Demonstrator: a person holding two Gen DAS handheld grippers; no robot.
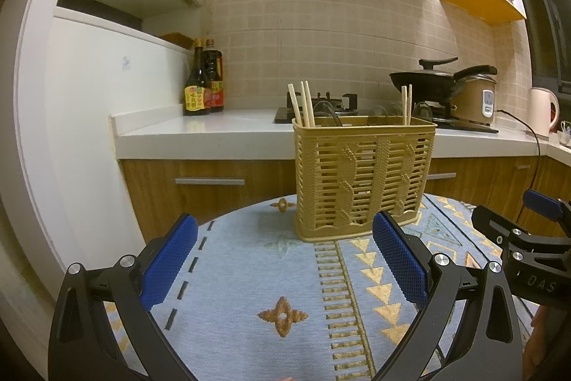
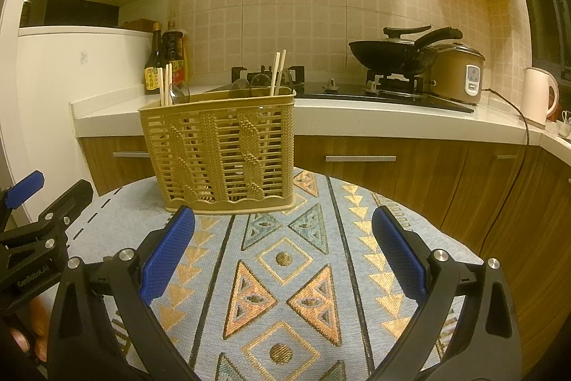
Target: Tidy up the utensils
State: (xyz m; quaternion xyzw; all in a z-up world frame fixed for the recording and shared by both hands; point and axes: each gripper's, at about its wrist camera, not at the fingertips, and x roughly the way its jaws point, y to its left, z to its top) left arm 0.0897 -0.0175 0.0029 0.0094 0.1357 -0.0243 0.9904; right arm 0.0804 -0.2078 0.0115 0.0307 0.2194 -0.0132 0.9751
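Observation:
A tan slatted utensil basket (image 1: pixel 360 174) stands upright at the far side of the round table; it also shows in the right wrist view (image 2: pixel 221 145). Pale chopsticks (image 1: pixel 301 104) stick up at its left end and another pair (image 1: pixel 407 104) at its right end; dark spoon heads (image 2: pixel 178 93) show above its rim. My left gripper (image 1: pixel 285 259) is open and empty, just short of the basket. My right gripper (image 2: pixel 283 256) is open and empty over the patterned cloth, to the right of the left gripper.
The table wears a light blue patterned cloth (image 2: pixel 285 274). Behind it runs a white kitchen counter (image 1: pixel 214 127) with two sauce bottles (image 1: pixel 203 84), a hob with a black wok (image 2: pixel 396 54), a rice cooker (image 2: pixel 460 74) and a kettle (image 2: pixel 539 99). Wooden cabinets stand below.

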